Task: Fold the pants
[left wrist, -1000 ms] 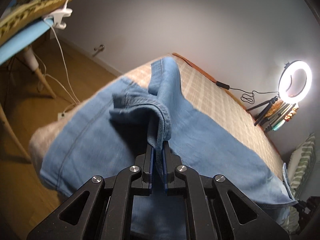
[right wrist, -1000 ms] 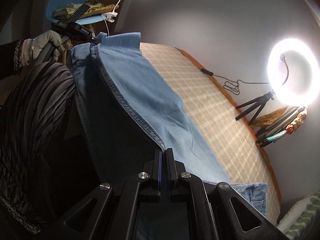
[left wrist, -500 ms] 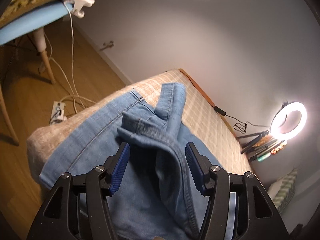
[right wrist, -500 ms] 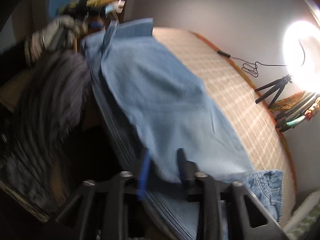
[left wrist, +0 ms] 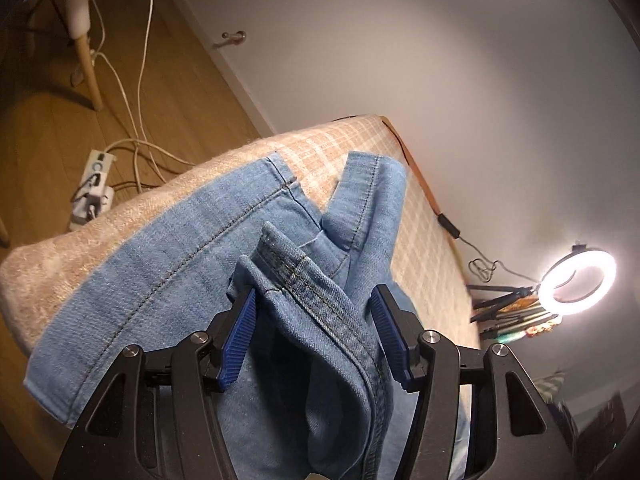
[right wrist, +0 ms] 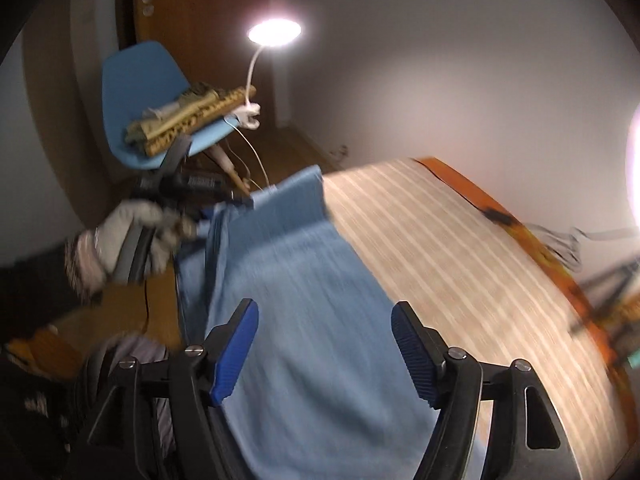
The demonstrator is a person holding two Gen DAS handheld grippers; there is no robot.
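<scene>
Light blue jeans (left wrist: pixel 168 264) lie across the end of a bed with a checked beige cover (left wrist: pixel 424 232). In the left wrist view a raised fold with a stitched seam (left wrist: pixel 316 300) runs between the blue pads of my left gripper (left wrist: pixel 316 340). That gripper is open and its pads do not press the cloth. My right gripper (right wrist: pixel 324 354) hovers over the flat denim (right wrist: pixel 296 264); its jaws are opening and nothing is pinched between them. The right wrist view, which is blurred, also shows a gloved hand (right wrist: pixel 136 232) holding the left gripper (right wrist: pixel 192 184) at the jeans' far end.
A blue chair (right wrist: pixel 132 80) with folded cloths and a clip lamp (right wrist: pixel 274 32) stands past the bed's end. A power strip (left wrist: pixel 94 184) and cables lie on the wooden floor. A ring light (left wrist: pixel 576 282) on a tripod stands beside the bed near the wall.
Both grippers went from shut on the jeans' edge to open, and the cloth dropped onto the bed. The right gripper swung quickly across the jeans; the left sank slightly over the fold.
</scene>
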